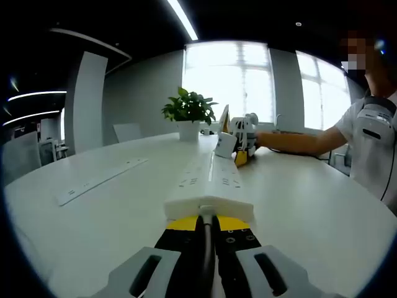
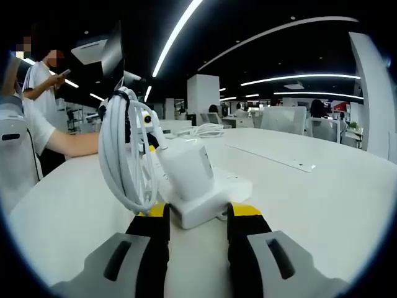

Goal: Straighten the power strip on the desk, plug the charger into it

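A long white power strip lies on the white table and runs straight away from my left gripper. That gripper's jaws are closed at the strip's near end cap, with a dark line between them. At the far end a white charger stands on the strip, beside my right gripper. In the right gripper view, my right gripper has its yellow pads against both sides of the power strip. The charger sits on top of it. Its coiled white cable stands upright on the left.
A second flat white strip lies to the left on the table, seen also as strip. A potted plant stands at the back. A person sits at the table's right side with an arm on it. Loose white cables lie farther off.
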